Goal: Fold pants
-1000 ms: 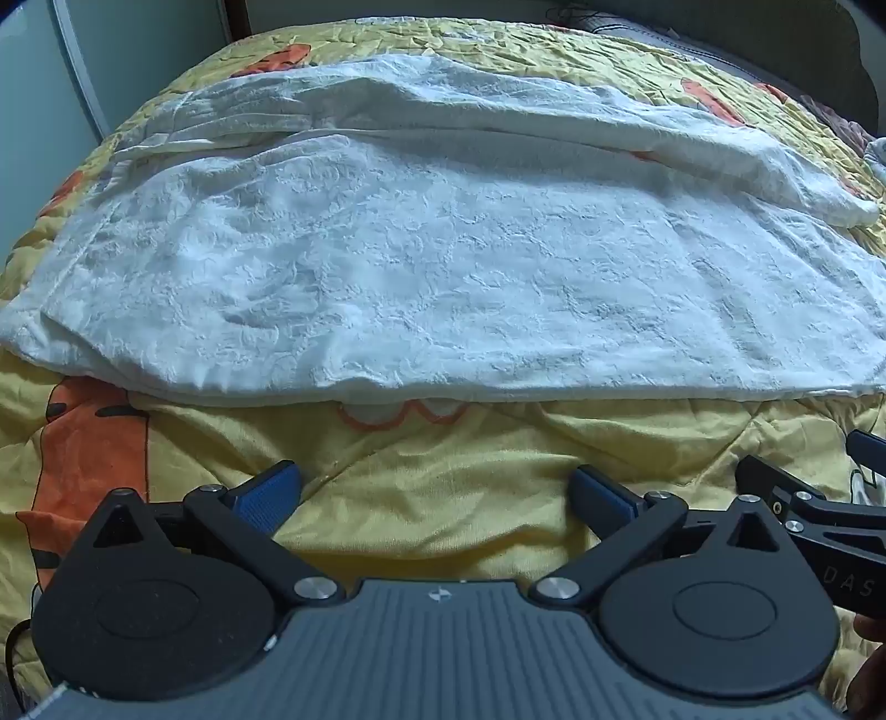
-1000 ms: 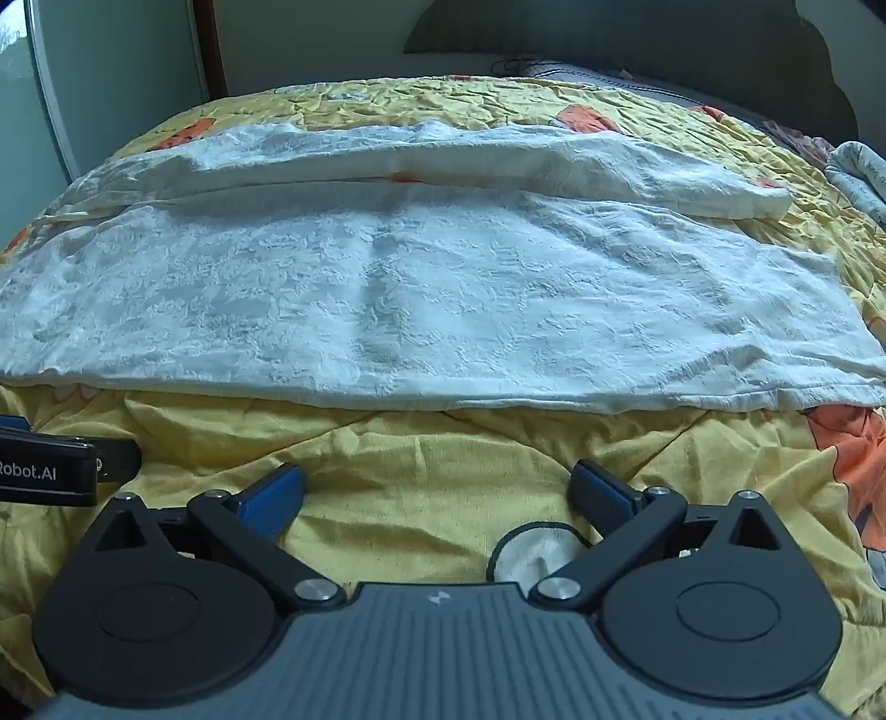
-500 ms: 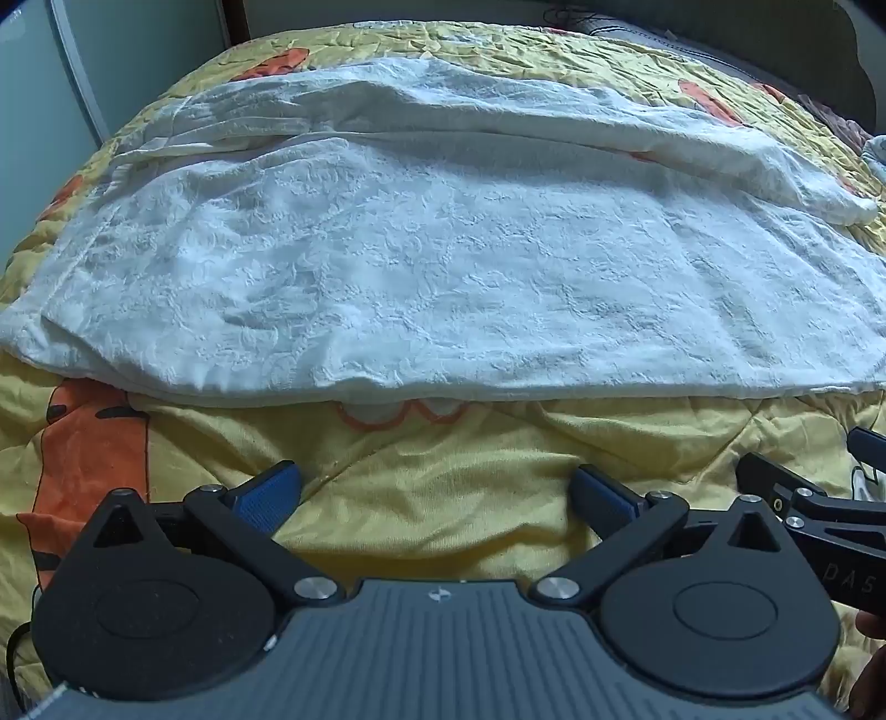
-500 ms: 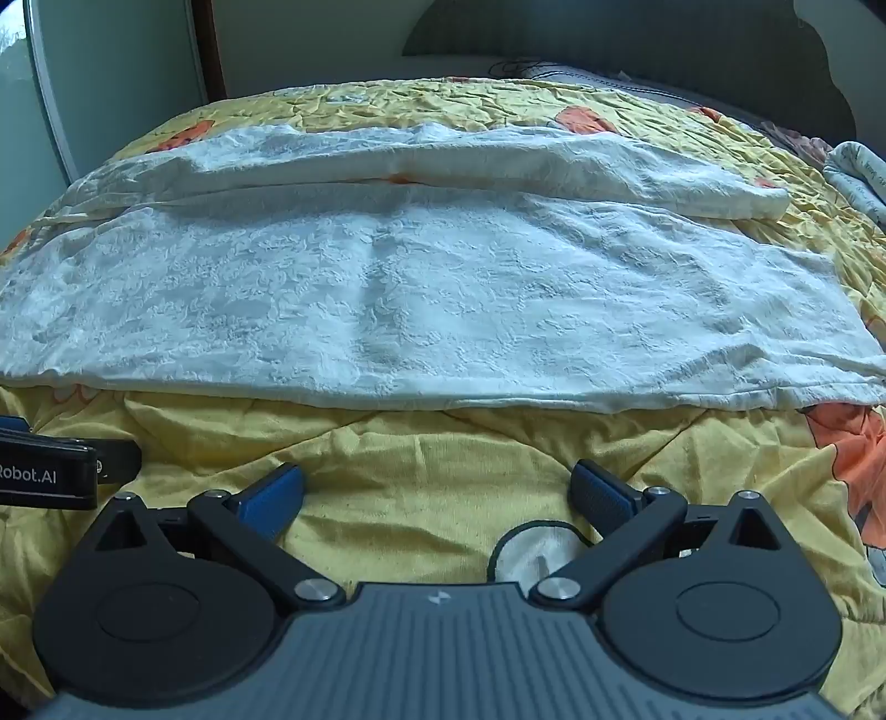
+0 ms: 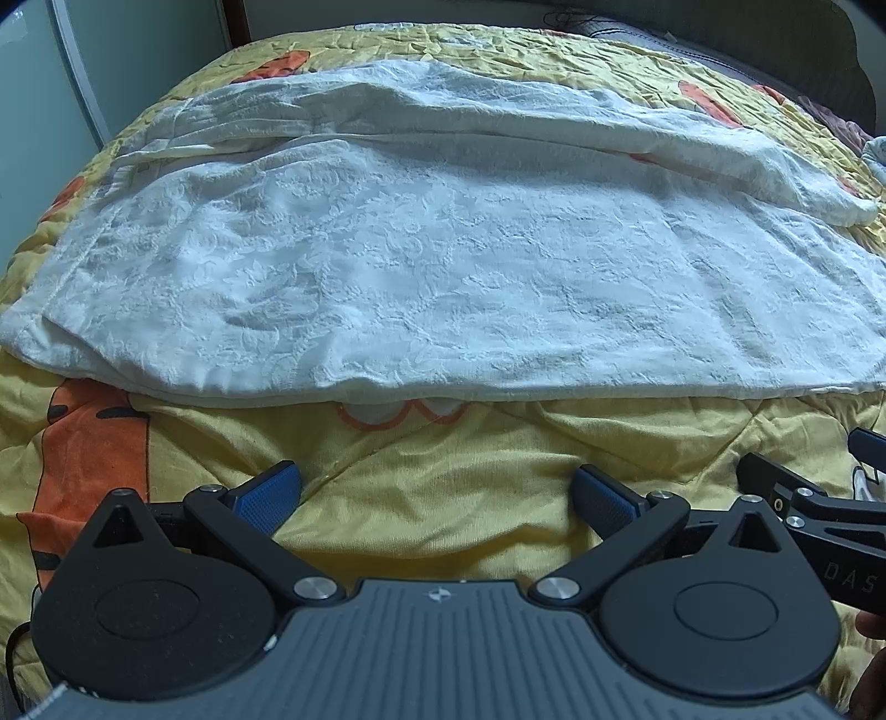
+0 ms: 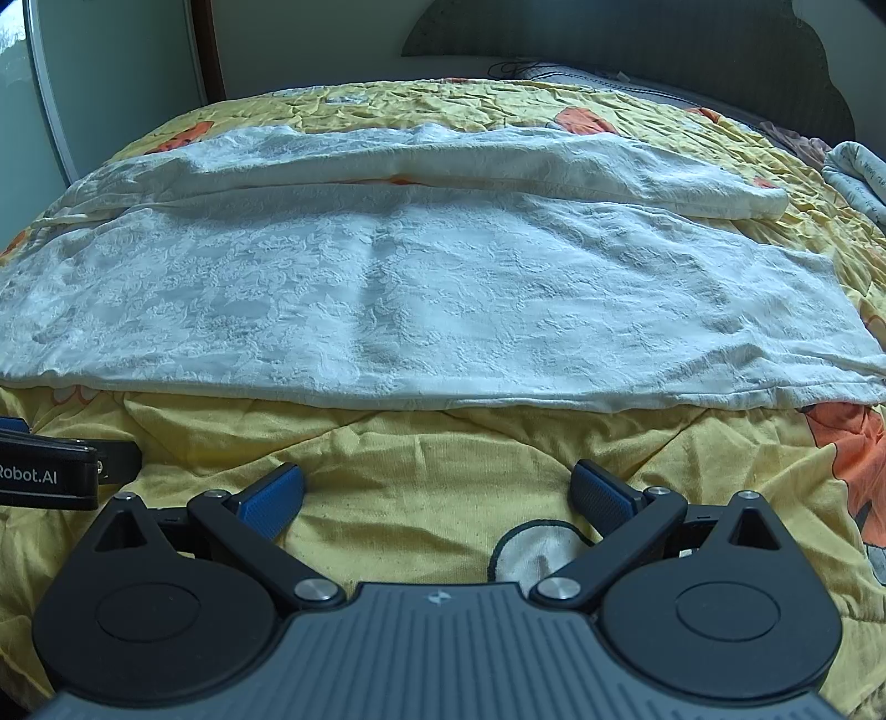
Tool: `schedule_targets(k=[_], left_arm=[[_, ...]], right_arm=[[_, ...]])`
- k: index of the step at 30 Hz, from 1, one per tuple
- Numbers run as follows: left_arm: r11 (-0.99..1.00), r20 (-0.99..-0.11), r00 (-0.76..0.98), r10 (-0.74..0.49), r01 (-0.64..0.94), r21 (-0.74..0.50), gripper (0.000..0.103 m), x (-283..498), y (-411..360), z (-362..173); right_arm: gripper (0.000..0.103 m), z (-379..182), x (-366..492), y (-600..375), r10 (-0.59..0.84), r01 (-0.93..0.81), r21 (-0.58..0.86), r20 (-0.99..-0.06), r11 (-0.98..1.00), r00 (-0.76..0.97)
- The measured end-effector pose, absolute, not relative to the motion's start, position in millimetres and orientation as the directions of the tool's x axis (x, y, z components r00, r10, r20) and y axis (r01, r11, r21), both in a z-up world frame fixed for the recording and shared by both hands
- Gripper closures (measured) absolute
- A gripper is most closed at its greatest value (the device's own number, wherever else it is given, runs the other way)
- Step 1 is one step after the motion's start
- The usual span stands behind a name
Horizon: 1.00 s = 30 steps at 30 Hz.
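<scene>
Both grippers, left gripper (image 5: 434, 493) and right gripper (image 6: 437, 493), spread wide, empty; pinch pants (image 5: 443, 266) near hem evenly.

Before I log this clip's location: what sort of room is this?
Most likely a bedroom: the white pants lie spread on a yellow patterned quilt covering a bed, with a dark headboard against the far wall.

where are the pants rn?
White pants lie spread flat across the yellow quilt, filling mid-frame in both wrist views, just ahead of both open grippers, untouched. The far leg lies bunched behind the near one.
</scene>
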<state>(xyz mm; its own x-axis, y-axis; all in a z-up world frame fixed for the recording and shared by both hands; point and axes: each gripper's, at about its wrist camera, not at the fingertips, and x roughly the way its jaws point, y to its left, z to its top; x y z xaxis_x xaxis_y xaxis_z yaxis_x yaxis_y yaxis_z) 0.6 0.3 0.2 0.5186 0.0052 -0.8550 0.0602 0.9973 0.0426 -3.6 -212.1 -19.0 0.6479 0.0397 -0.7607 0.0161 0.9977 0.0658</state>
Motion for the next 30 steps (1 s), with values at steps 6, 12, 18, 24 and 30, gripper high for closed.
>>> schedule_targets(k=[6, 12, 18, 24, 30], left_arm=[[0.997, -0.852, 0.524, 0.006, 0.059, 0.043, 0.000, -0.1, 0.1, -0.1], [0.997, -0.851, 0.525, 0.005, 0.059, 0.043, 0.000, 0.1, 0.1, 0.0], [0.997, -0.851, 0.526, 0.005, 0.059, 0.043, 0.000, 0.6, 0.2, -0.1], [0.997, -0.850, 0.526, 0.005, 0.060, 0.043, 0.000, 0.8, 0.2, -0.1], [0.997, -0.850, 0.526, 0.005, 0.059, 0.043, 0.000, 0.5, 0.0, -0.2]], right_arm=[[0.000, -19.2, -4.0, -212.1, 0.040, 0.016, 0.066, -0.759, 0.998, 0.650], [0.000, -15.8, -4.6, -214.6, 0.040, 0.015, 0.066, -0.759, 0.998, 0.650], [0.000, -18.5, -4.0, -213.0, 0.040, 0.016, 0.066, -0.758, 0.998, 0.651], [0.000, -18.2, -3.7, -213.0, 0.040, 0.016, 0.066, -0.758, 0.998, 0.651], [0.000, -19.3, -3.8, -212.5, 0.040, 0.016, 0.066, -0.757, 0.998, 0.652]])
